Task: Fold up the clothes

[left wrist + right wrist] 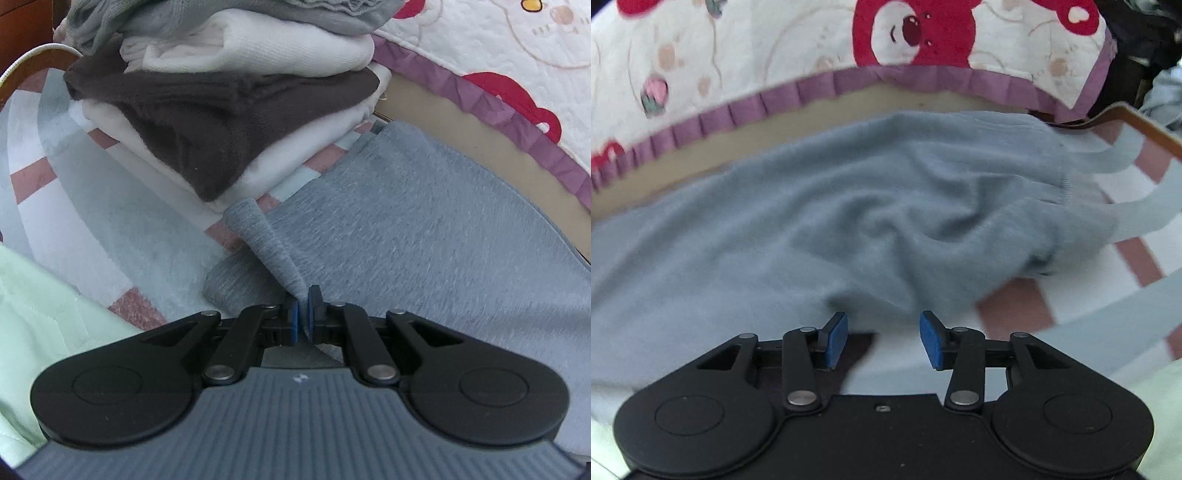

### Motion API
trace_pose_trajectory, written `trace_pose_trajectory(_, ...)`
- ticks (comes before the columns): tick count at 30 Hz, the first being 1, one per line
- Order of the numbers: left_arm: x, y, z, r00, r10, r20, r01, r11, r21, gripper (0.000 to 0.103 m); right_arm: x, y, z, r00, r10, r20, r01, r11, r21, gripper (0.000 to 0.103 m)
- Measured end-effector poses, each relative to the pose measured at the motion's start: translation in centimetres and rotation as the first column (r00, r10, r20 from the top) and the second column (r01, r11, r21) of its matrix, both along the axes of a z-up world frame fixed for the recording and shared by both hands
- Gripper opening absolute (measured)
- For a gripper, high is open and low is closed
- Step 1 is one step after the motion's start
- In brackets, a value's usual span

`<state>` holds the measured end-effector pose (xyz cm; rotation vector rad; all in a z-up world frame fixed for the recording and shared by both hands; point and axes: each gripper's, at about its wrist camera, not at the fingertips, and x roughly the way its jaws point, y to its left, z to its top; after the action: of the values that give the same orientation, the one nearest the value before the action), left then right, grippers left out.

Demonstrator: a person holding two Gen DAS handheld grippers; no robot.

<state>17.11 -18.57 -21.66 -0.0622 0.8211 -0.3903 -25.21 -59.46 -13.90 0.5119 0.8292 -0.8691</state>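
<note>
Clearly the grey garment (424,229) is soft, light knit, spread flat at four o'clock from the folded pile (229,110). Left gripper (303,310) pinches its corner; right gripper (883,338) gapes empty at its hem, the best hold.

A checked cover (55,206) in pale blue, white and dusty pink lay under and to the left of the left gripper; a pale green quilted cloth (33,332) sat at its near left; a white quilt (738,55) printed with red bears and edged by a purple frill (783,96) stretched across the far side beyond the right gripper; below the frill ran a bare tan strip (701,147); a brown wooden edge (1145,125) showed at the far right; a white cord (33,55) curved at the far left of the left gripper.
</note>
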Motion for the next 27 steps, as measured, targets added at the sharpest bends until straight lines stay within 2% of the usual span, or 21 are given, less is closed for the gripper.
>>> trace_pose_trajectory(4,0.0,-0.3,0.3,1.000,-0.012,0.018,0.011,0.999,0.041,0.010,0.8,0.8,-1.1,0.994,0.102,0.030,-0.105,0.991,0.088,0.048)
trace_pose_trajectory(7,-0.3,-0.3,0.8,0.998,0.015,0.063,-0.021,0.995,0.098,0.016,2.6,0.8,-2.9,0.989,0.146,-0.003,-0.145,0.985,0.095,0.048)
trace_pose_trajectory(9,-1.0,-0.4,1.5,0.988,0.059,0.140,-0.084,0.980,0.181,0.022,3.6,0.4,-3.5,0.991,0.134,-0.003,-0.133,0.989,0.064,0.048)
trace_pose_trajectory(10,-1.8,-0.7,2.3,0.972,0.089,0.220,-0.143,0.959,0.246,0.026,4.1,0.0,-3.6,0.993,0.114,0.000,-0.114,0.993,0.032,0.048)
trace_pose_trajectory(11,-2.7,-0.9,3.1,0.949,0.096,0.300,-0.179,0.948,0.265,0.040,4.5,-0.3,-3.6,0.996,0.094,0.004,-0.094,0.996,0.001,0.047)
trace_pose_trajectory(12,-3.8,-0.8,4.1,0.929,0.070,0.364,-0.162,0.960,0.229,0.050,4.8,-0.4,-3.3,0.997,0.081,-0.005,-0.081,0.995,-0.053,0.047)
trace_pose_trajectory(13,-4.8,-0.8,5.2,0.916,0.013,0.401,-0.092,0.980,0.177,0.051,5.1,-0.4,-2.8,0.997,0.071,-0.020,-0.073,0.990,-0.118,0.046)
trace_pose_trajectory(14,-5.5,-1.3,6.1,0.907,-0.068,0.415,-0.005,0.985,0.172,0.051,5.3,-0.7,-2.3,0.998,0.064,-0.005,-0.064,0.987,-0.147,0.046)
trace_pose_trajectory(15,-6.2,-2.0,7.1,0.892,-0.151,0.425,0.082,0.981,0.176,0.051,5.3,-1.0,-1.8,0.998,0.059,0.025,-0.054,0.986,-0.156,0.046)
trace_pose_trajectory(16,-7.1,-3.0,8.0,0.869,-0.243,0.432,0.168,0.964,0.204,0.051,5.3,-1.5,-1.4,0.997,0.060,0.049,-0.052,0.987,-0.150,0.046)
trace_pose_trajectory(17,-7.9,-4.2,8.6,0.846,-0.333,0.417,0.263,0.940,0.216,0.051,5.4,-2.0,-1.2,0.995,0.065,0.070,-0.055,0.989,-0.135,0.046)
trace_pose_trajectory(19,-9.5,-6.5,9.7,0.789,-0.489,0.371,0.444,0.872,0.205,0.051,5.6,-3.1,-0.7,0.991,0.073,0.111,-0.061,0.993,-0.102,0.046)
trace_pose_trajectory(20,-10.4,-7.9,9.8,0.759,-0.563,0.329,0.537,0.826,0.174,0.051,5.6,-3.7,-0.7,0.988,0.075,0.134,-0.065,0.995,-0.079,0.046)
trace_pose_trajectory(22,-12.3,-10.6,9.7,0.678,-0.692,0.248,0.693,0.714,0.099,0.051,5.8,-5.3,-1.0,0.983,0.074,0.169,-0.070,0.997,-0.027,0.046)
trace_pose_trajectory(24,-14.8,-13.2,9.1,0.579,-0.791,0.199,0.800,0.598,0.047,0.051,5.9,-6.2,-1.1,0.978,0.079,0.191,-0.083,0.997,0.012,0.046)
trace_pose_trajectory(26,-18.0,-15.9,8.3,0.461,-0.870,0.177,0.881,0.473,0.031,0.051,6.0,-7.5,-1.1,0.972,0.100,0.213,-0.112,0.993,0.045,0.045)
trace_pose_trajectory(27,-19.5,-16.9,7.9,0.416,-0.894,0.165,0.905,0.426,0.023,0.051,6.0,-8.1,-1.1,0.969,0.117,0.219,-0.131,0.990,0.051,0.044)
